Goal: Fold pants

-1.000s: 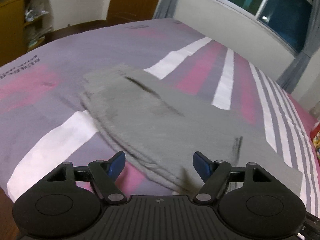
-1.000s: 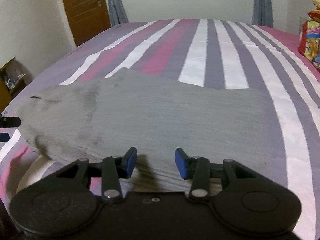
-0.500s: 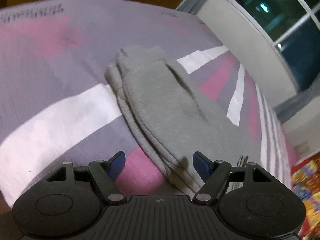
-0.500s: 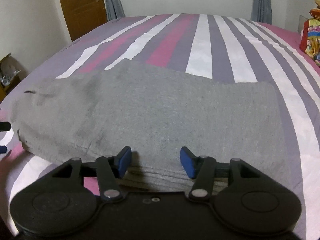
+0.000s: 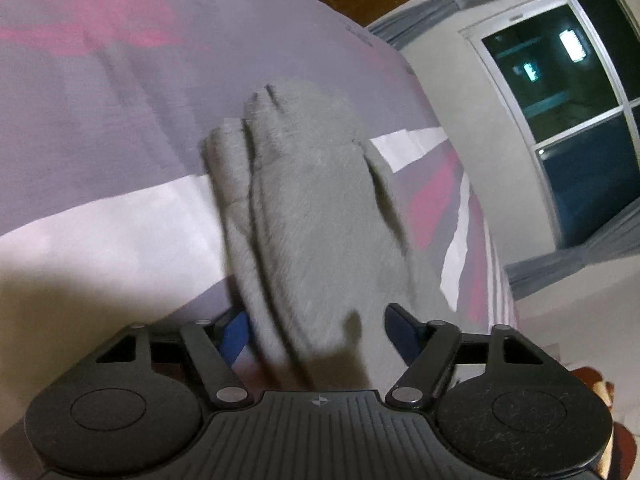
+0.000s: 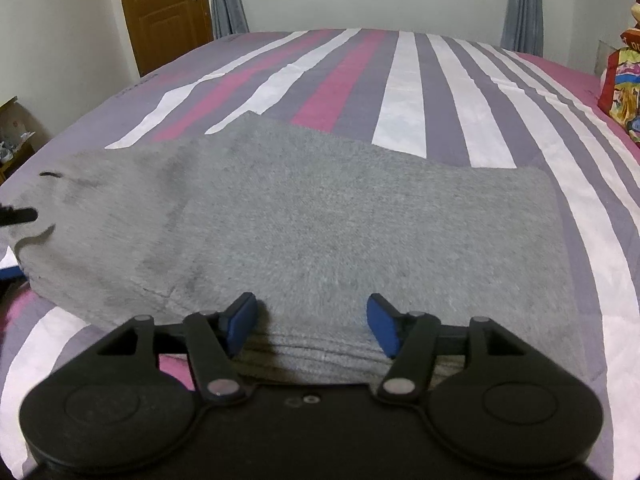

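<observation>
Blurring hides whether left tool (image 5: 316, 330) grips pants (image 5: 312, 216).

Bed (image 6: 404, 92) fills room centre, cover striped pink, purple-grey, white. Brown panelled wooden door (image 6: 164, 12) in far wall beyond bed's far left corner, metal handle on it. Grey curtains (image 6: 226, 0) beside door and at far right. Walls pale, off-white. Window (image 5: 568, 108) with white frame, panes dark, small lights reflected. Low wooden shelf (image 6: 12, 136) past bed's left edge. Colourful packet (image 6: 622, 92) at bed's right edge.
</observation>
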A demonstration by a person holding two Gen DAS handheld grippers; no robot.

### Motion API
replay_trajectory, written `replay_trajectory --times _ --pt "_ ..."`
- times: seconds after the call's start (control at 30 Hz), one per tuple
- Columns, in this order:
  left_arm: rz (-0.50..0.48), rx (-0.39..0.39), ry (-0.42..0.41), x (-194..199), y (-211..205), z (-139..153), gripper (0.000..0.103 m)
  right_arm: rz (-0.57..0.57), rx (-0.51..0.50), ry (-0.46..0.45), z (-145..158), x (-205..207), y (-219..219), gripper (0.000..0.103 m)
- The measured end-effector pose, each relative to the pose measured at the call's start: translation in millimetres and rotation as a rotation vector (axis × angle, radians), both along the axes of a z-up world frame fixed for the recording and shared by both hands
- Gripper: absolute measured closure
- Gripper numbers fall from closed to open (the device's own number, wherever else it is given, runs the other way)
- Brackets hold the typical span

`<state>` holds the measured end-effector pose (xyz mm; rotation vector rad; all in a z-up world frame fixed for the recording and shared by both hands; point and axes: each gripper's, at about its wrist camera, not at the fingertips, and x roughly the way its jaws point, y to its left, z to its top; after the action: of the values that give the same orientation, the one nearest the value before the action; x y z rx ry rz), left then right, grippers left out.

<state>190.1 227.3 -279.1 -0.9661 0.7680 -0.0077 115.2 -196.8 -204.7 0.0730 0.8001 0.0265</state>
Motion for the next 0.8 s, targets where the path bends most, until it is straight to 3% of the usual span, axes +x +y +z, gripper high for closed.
replay_trajectory --times 0.1,0.23,0.3,0.4,0.5,0.57,0.63,0.7,0.8 --pt "0.012 -0.046 0.010 17.0 -0.6 -11.5 0.061 -0.001 -0.006 -0.002 -1.4 1.1 0.9 0.040" --pt "0.048 -0.132 0.012 30.1 0.2 -24.3 0.066 0.001 -0.009 -0.005 -2.1 1.4 1.3 0.039" --pt "0.057 -0.128 0.016 34.5 -4.8 -25.3 0.071 0.002 -0.010 -0.005 -1.8 1.1 1.4 0.039" --pt "0.058 -0.080 0.022 36.3 -12.2 -16.9 0.082 0.014 -0.034 -0.015 6.7 3.4 4.8 0.041" --pt "0.043 -0.041 -0.014 31.5 -15.7 1.4 0.085 0.004 -0.021 -0.065 19.5 7.6 3.5 0.043" --pt "0.008 0.031 -0.052 33.5 -23.9 19.7 0.086 0.017 -0.020 -0.048 18.4 13.5 7.1 0.043" --pt "-0.029 0.098 -0.091 38.8 -35.0 39.4 0.087 0.047 -0.050 0.024 4.1 19.6 15.3 0.041" --pt "-0.068 0.165 -0.142 43.7 -50.0 61.0 0.087 0.074 -0.100 0.021 -3.7 18.6 21.6 0.041" --pt "-0.145 0.284 -0.223 51.7 -79.0 94.4 0.087 0.056 -0.042 0.043 1.5 22.4 13.5 0.041"
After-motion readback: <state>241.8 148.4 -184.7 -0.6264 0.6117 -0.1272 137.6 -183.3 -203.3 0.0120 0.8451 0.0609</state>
